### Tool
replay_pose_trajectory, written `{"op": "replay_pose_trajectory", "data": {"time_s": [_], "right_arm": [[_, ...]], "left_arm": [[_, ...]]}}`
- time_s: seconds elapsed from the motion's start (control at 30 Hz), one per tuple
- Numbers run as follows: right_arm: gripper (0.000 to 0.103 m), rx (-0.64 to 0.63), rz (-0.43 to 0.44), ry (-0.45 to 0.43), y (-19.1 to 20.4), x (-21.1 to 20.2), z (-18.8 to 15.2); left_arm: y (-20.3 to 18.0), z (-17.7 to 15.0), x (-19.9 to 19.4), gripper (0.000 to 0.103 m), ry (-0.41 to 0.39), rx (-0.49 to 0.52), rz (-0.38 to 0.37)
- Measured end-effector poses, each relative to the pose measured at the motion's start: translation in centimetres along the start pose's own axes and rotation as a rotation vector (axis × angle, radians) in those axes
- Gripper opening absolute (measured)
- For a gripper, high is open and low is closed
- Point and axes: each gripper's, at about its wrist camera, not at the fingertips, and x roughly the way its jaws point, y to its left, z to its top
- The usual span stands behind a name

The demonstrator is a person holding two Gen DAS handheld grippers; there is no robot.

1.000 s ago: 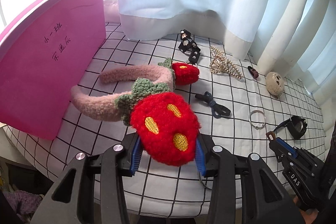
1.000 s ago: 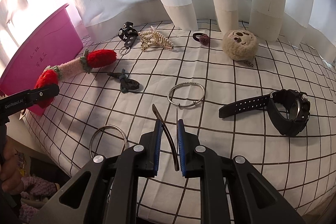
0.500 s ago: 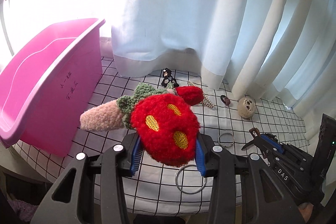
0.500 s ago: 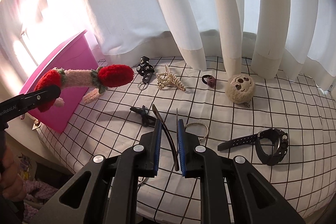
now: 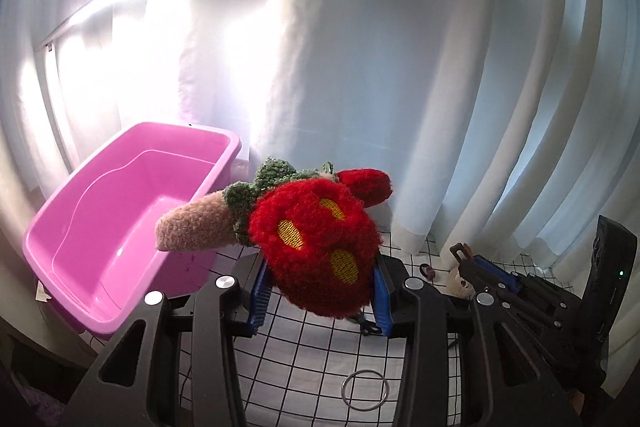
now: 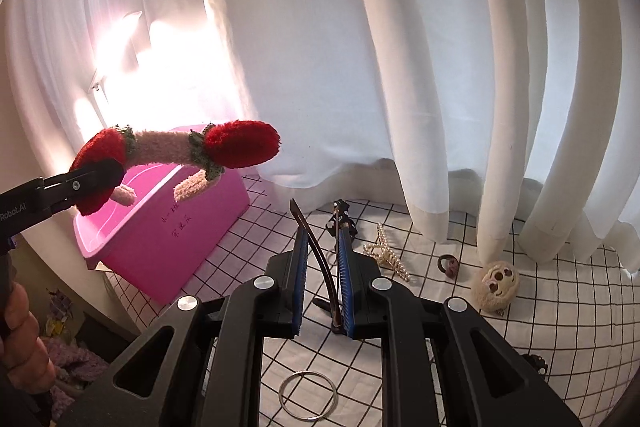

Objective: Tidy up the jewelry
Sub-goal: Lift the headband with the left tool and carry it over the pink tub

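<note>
My left gripper (image 5: pixel 320 301) is clamped on the plush strawberry headband (image 5: pixel 316 247): both blue pads press into the big red strawberry with yellow seeds, and the pink fuzzy band with its green knitted leaves sticks out up and to the left of the jaws, in the air. From my right wrist camera I see that same headband (image 6: pixel 180 147) hanging off to the far left, above the pink plastic bin (image 6: pixel 160 227), with its second strawberry pointing toward me and the two band ends dangling over the bin's rim.

The bin (image 5: pixel 120 227) sits ahead and to the left of my left jaws, open side up.

My right gripper (image 6: pixel 322 279) is clenched on a thin dark curved headband (image 6: pixel 320 259), which rises between the blue pads and arcs forward past the tips, clear of the checked tablecloth (image 6: pixel 560 327).

Ahead of the right jaws on the cloth lies a black clip (image 6: pixel 342 221); just right of it a pearl claw clip (image 6: pixel 386 253), then a small dark hair tie (image 6: pixel 448 265), and further right a fuzzy cream sloth-face clip (image 6: pixel 496 285). Below the right jaws, close to me, a silver bangle (image 6: pixel 308 399) lies flat. Under my left jaws another silver ring (image 5: pixel 365 393) lies on the cloth. White curtains (image 6: pixel 400 67) hang behind everything.
</note>
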Motion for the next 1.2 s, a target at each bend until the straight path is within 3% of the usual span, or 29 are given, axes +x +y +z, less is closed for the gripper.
{"op": "replay_pose_trajectory", "data": {"time_s": [0.2, 0.4, 0.77, 0.93, 1.07, 1.2], "right_arm": [[0.015, -0.066, 0.118, -0.032, 4.0, 2.4, 4.1], [0.015, -0.152, 0.252, -0.037, 10.1, 6.2, 8.1], [0.015, -0.281, 0.397, 0.083, 21.0, 16.1, 11.9], [0.015, -0.304, 0.426, 0.176, 23.5, 20.6, 12.1], [0.015, -0.323, 0.417, 0.258, 24.6, 24.2, 12.1], [0.015, -0.336, 0.388, 0.32, 25.1, 26.6, 12.1]], "left_arm": [[3.6, 2.9, -1.8, 0.04, -0.079, -0.042, 0.074], [9.1, 5.5, -2.7, 0.04, -0.126, -0.105, 0.195], [19.8, 4.5, 0.2, 0.04, -0.049, -0.269, 0.364], [22.9, 3.5, 2.4, 0.04, 0.002, -0.328, 0.359], [22.7, 3.0, 3.8, 0.04, 0.03, -0.326, 0.356], [23.9, 2.6, 5.6, 0.04, 0.078, -0.387, 0.332]]}}
